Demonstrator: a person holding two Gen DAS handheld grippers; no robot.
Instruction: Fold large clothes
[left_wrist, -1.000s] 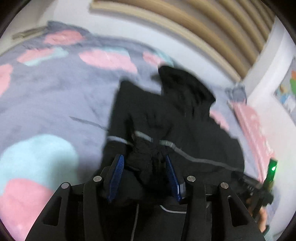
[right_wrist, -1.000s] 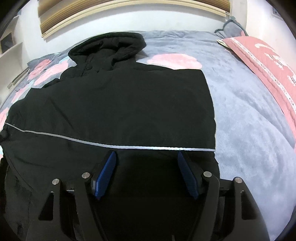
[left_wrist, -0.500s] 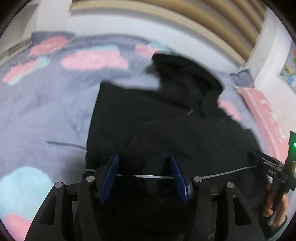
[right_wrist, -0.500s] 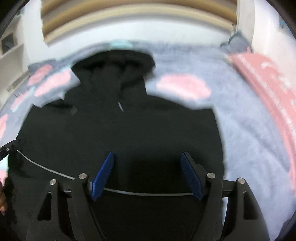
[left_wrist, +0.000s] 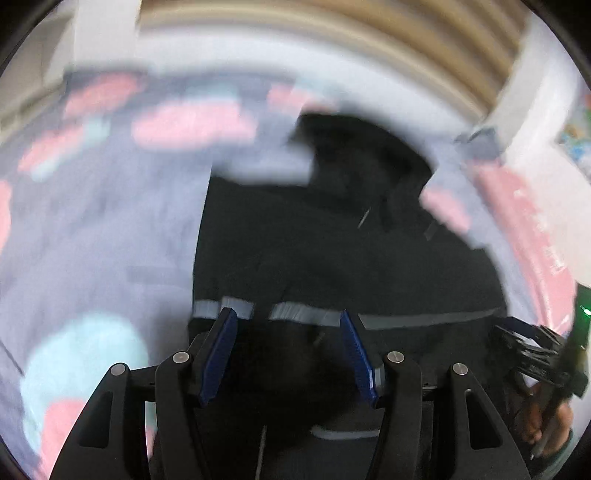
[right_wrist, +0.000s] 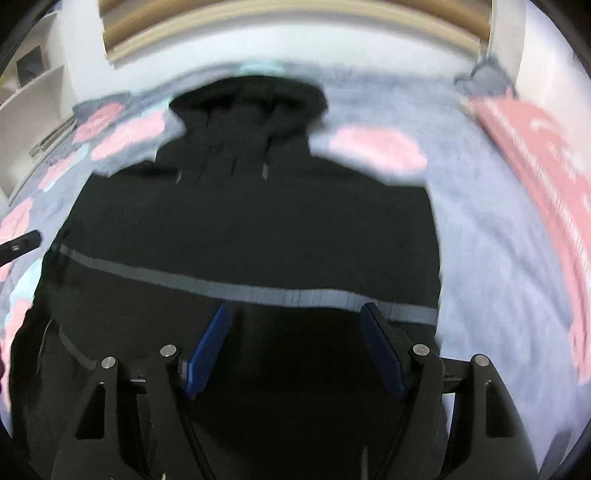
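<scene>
On the bed (right_wrist: 491, 236), your black jacket (right_wrist: 251, 229) lies spread on the grey blanket with its pink and teal patches, hood (right_wrist: 251, 107) pointing away from you toward the headboard and the grey stripe (right_wrist: 258, 291) running across the body just ahead of both claws.

Your left gripper (left_wrist: 286, 325) has its blue pads (left_wrist: 218, 350) spread wide over the near left part of the jacket, with dark cloth under and between them; nothing looks pinched. Your right gripper (right_wrist: 295, 325) is likewise spread wide above the near edge, pads apart and no fold of fabric clamped. In the left view you can see your right hand (left_wrist: 546, 424) on its tool at the jacket's right side.

Both views are blurred by motion, so fine creases are hard to read.

As for progress, judge it as partway. The body reads as a narrowed block with fairly straight left and right sides, and no sleeve sticks out onto the blanket, so the sleeves look tucked in already. What remains, by the look of it: the hood is not yet turned down, and the body is not yet folded bottom to top. The cloth nearest you is bunched and too dark to read.
</scene>
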